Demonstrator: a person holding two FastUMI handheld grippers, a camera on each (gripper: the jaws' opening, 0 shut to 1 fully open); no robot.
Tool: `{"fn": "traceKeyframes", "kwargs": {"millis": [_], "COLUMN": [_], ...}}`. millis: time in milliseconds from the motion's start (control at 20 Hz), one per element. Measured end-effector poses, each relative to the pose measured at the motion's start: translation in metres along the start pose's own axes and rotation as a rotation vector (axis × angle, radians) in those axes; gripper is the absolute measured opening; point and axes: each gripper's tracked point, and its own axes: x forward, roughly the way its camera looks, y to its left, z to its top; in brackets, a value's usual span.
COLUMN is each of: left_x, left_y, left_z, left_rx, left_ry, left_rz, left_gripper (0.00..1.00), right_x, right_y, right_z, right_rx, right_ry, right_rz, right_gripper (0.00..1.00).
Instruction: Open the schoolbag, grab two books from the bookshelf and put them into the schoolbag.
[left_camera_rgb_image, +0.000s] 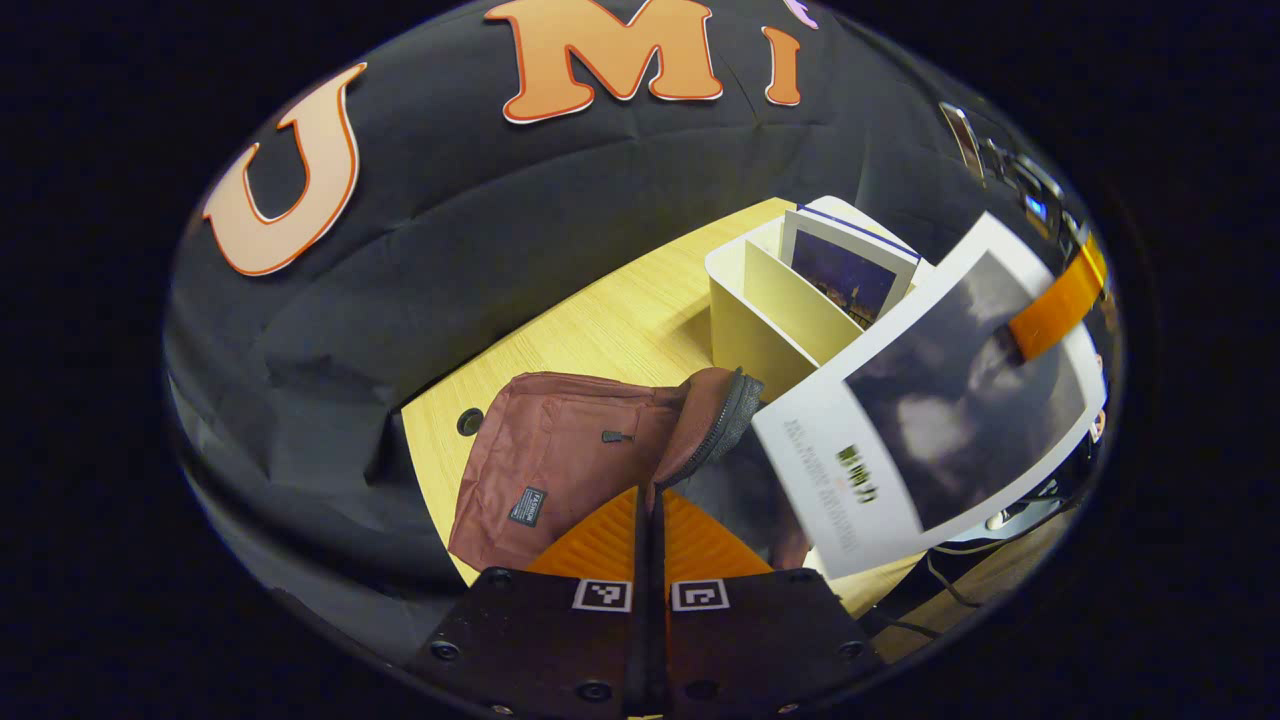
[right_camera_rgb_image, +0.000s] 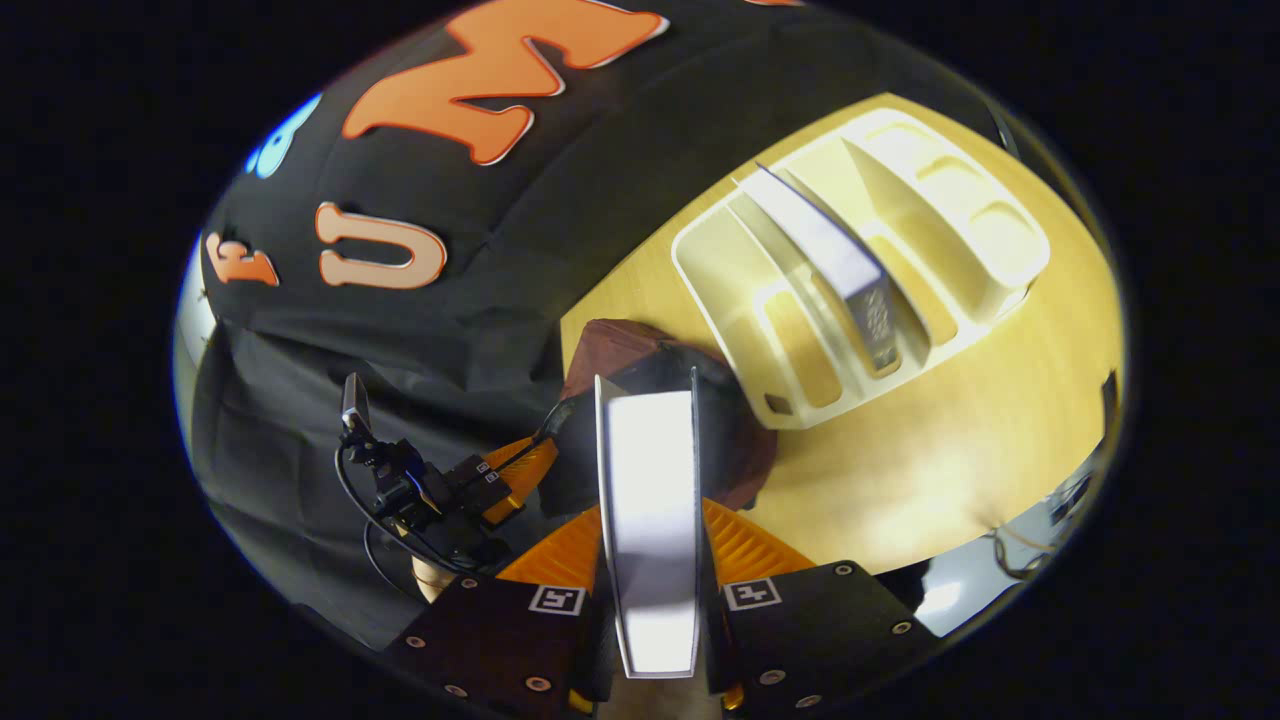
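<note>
A pale wooden table (left_camera_rgb_image: 610, 330) stands against the black cloth wall (left_camera_rgb_image: 480, 230).

One schoolbag (left_camera_rgb_image: 560, 450), one bookshelf (right_camera_rgb_image: 860, 270), apparently two books (left_camera_rgb_image: 940, 410) (left_camera_rgb_image: 845, 270), two hand-held grippers (left_camera_rgb_image: 650, 520) (right_camera_rgb_image: 650, 540)

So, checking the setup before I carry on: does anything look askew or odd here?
Nothing damaged or spilled. The maroon fabric schoolbag lies flat on the wooden table, unzipped. One book leans tilted in the cream plastic bookshelf.
</note>
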Motion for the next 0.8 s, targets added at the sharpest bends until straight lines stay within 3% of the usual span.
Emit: {"fn": "traceKeyframes", "kwargs": {"millis": [250, 450, 800], "left_x": [-0.003, -0.008, -0.008], "left_y": [-0.007, -0.019, -0.041], "left_z": [0.006, 0.012, 0.022], "left_rx": [0.007, 0.024, 0.054], "left_ry": [0.011, 0.022, 0.014], "left_rz": [0.009, -0.001, -0.028], "left_gripper": [0.01, 0.01, 0.01], "right_x": [0.081, 0.129, 0.193], "right_y": [-0.022, -0.021, -0.002], "right_z": [-0.020, -0.019, -0.014], "right_rx": [0.167, 0.092, 0.099], "right_ry": [-0.095, -0.162, -0.208], "right_rz": [0.093, 0.092, 0.112], "right_gripper": [0.35, 0.36, 0.36]}}
